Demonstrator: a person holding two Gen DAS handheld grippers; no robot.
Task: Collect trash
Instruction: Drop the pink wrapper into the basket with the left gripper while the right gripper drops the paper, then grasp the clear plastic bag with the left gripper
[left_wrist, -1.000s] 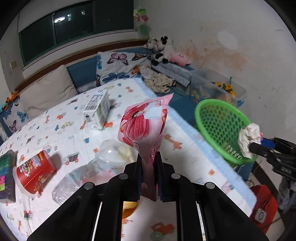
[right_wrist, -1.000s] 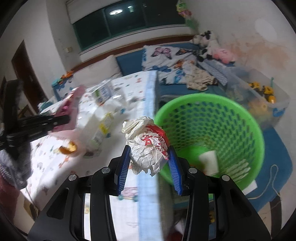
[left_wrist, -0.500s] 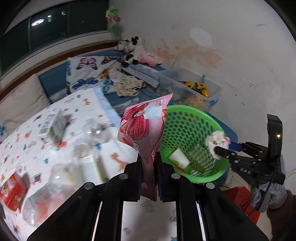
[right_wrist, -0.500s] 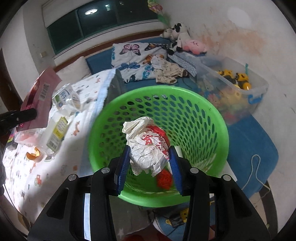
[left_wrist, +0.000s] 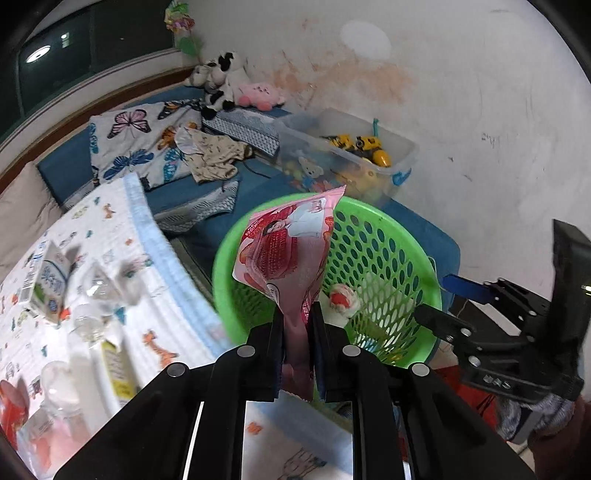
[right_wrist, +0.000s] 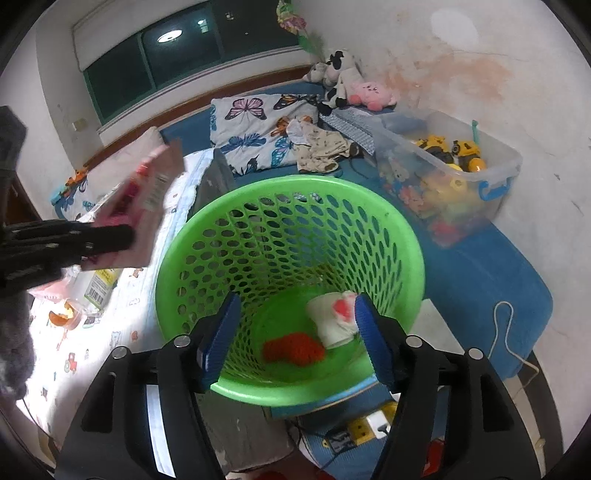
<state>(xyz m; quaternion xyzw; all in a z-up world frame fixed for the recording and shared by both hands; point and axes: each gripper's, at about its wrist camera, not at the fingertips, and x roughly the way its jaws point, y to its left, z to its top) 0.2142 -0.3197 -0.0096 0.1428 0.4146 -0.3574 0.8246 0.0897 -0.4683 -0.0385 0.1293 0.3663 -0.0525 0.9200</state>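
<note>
Trash wad sits in the basket under the opening, empty right gripper, but the left gripper pinching the pink wrapper at 9 o'clock could drop short.

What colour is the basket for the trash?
Bright green basket, seen best in the right wrist view.

The bed wears a white sheet printed with little animals and vehicles, trimmed pale blue along the edge. On it: a tilted milk carton, crumpled clear plastic bottles, a red cup at the lower left. Behind, a blue mat carries a butterfly pillow, crumpled clothes, plush toys and a clear toy bin.
</note>
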